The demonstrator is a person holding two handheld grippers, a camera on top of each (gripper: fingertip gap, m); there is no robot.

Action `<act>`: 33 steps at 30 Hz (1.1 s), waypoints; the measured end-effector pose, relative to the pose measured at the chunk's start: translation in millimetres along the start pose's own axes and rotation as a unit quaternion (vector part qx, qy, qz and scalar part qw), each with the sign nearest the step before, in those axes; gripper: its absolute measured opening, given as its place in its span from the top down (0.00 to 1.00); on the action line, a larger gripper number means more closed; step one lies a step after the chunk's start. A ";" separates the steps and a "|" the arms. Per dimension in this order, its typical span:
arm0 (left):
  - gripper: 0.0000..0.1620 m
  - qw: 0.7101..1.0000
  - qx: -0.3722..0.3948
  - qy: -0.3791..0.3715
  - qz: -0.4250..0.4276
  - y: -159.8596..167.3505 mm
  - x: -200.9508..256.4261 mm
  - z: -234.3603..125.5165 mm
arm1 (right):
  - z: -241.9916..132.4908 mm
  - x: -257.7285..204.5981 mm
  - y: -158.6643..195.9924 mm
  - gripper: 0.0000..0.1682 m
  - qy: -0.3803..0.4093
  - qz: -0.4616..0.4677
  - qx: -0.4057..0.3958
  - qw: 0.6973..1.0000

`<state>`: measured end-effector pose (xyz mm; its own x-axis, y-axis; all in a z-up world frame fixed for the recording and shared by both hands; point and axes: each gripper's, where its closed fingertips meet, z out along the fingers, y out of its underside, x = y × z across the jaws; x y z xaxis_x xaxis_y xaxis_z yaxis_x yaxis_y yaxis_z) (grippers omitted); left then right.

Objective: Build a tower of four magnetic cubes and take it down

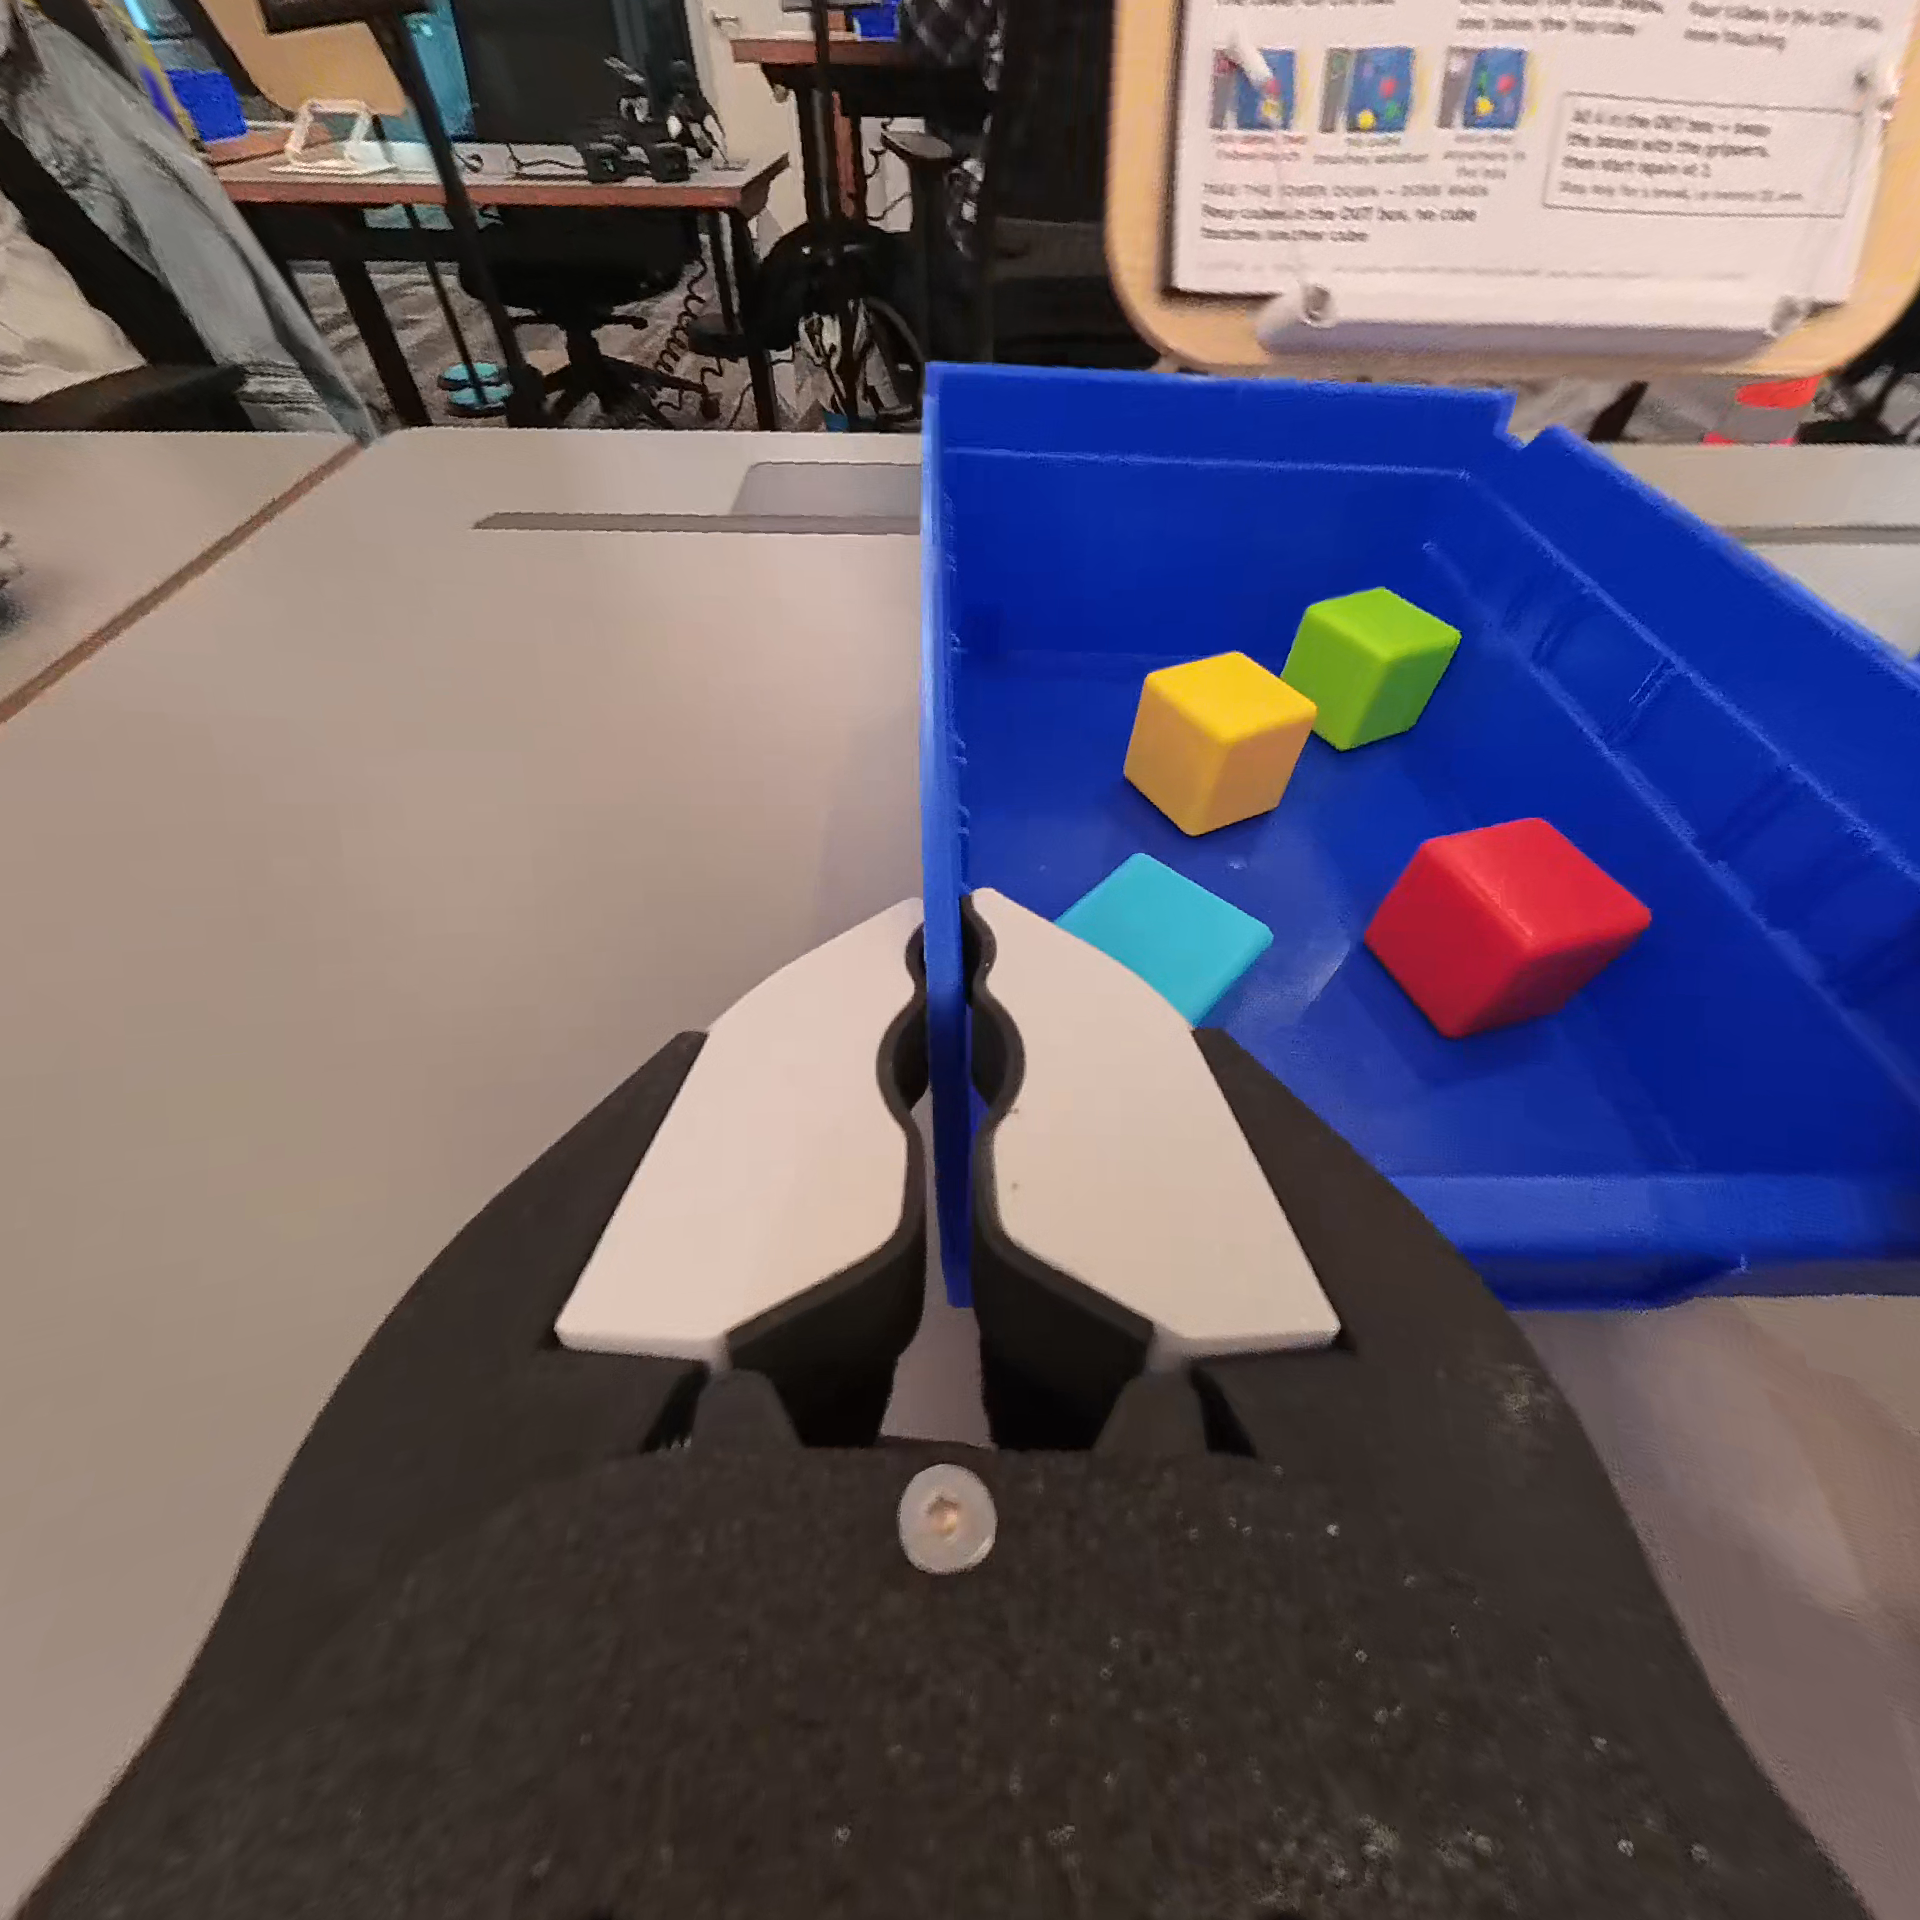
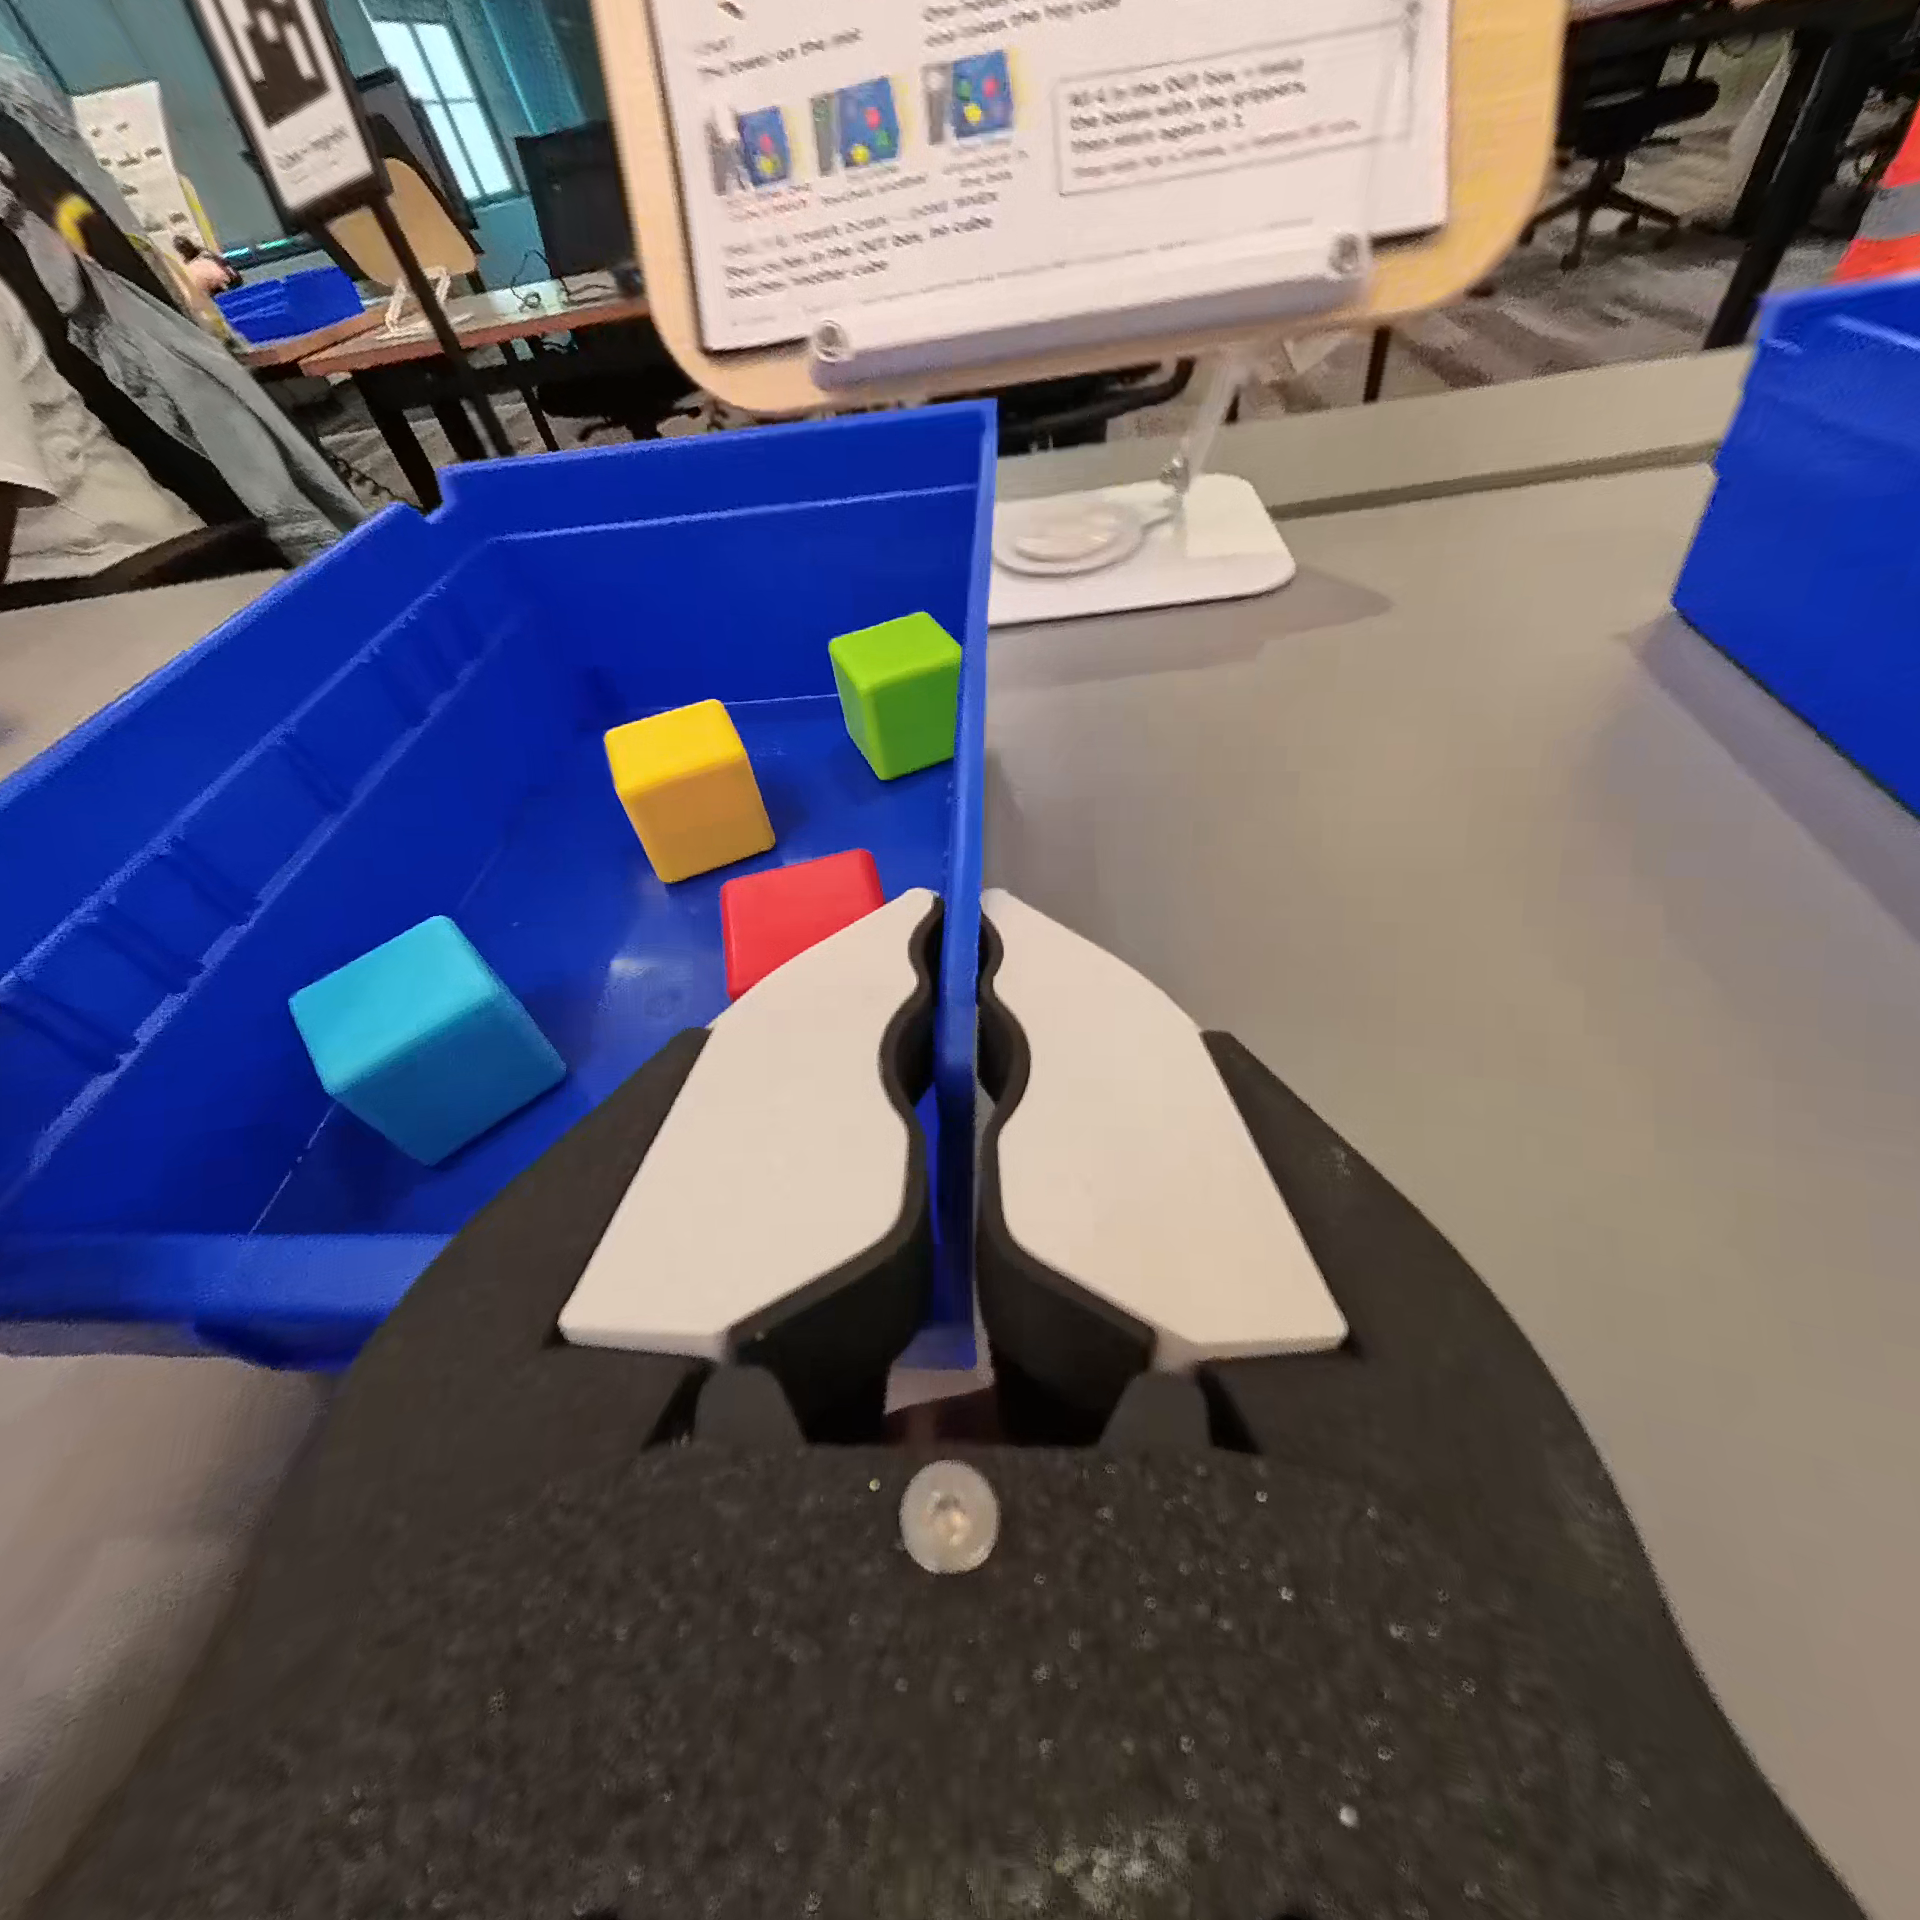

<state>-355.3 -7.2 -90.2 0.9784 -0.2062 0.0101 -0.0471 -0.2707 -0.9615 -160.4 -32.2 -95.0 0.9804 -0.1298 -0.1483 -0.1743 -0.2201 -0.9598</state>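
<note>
Right now I have both grippers clamped on the same blue bin (image 1: 1195, 499), one on each side wall. My left gripper (image 1: 948, 925) pinches the bin's left wall, one finger outside over the grey table (image 1: 468, 831) and the other inside. My right gripper (image 2: 961, 920) grips the opposite wall the same way, its left finger inside the bin and its right finger outside.

All four cubes lie loose on the bin floor, none stacked. From the left wrist view, the cyan cube (image 1: 1169, 930) sits just beside my inner finger, partly hidden behind it. The yellow cube (image 1: 1216, 743) is farther in, and the green cube (image 1: 1371, 665) stands just behind it; I cannot tell whether those two touch. The red cube (image 1: 1507, 925) lies apart toward the far wall. From the right wrist view, the red cube is tucked just behind my inner finger, and the green one sits close against the wall I hold.

Beyond the bin stands an instruction board (image 2: 1039, 156) on a white base. A second blue bin (image 2: 1829, 540) sits off to the right.
</note>
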 end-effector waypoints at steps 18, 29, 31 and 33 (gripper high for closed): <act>0.99 1.000 0.003 -0.015 0.001 3.6 -175.6 8.3 | 31.2 -173.7 19.7 0.98 -0.041 -0.050 -0.009 0.998; 0.99 0.999 0.001 0.004 -0.032 8.7 -175.0 26.9 | 43.7 -170.0 27.8 0.96 -0.050 -0.045 -0.017 0.998; 0.98 0.999 0.004 0.002 -0.034 8.7 -175.6 26.8 | 44.4 -171.3 27.9 0.93 -0.072 -0.059 -0.020 0.995; 0.87 1.000 -0.001 -0.019 -0.008 10.5 -178.0 23.3 | 40.1 -168.0 27.0 0.84 -0.097 -0.064 -0.023 0.993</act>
<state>-525.3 48.6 -108.6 0.9860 -0.1663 0.0153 -0.0315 -0.2754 -0.9608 -326.1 22.5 -105.6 0.9932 0.0900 -0.0734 -0.0470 -0.2667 -0.9626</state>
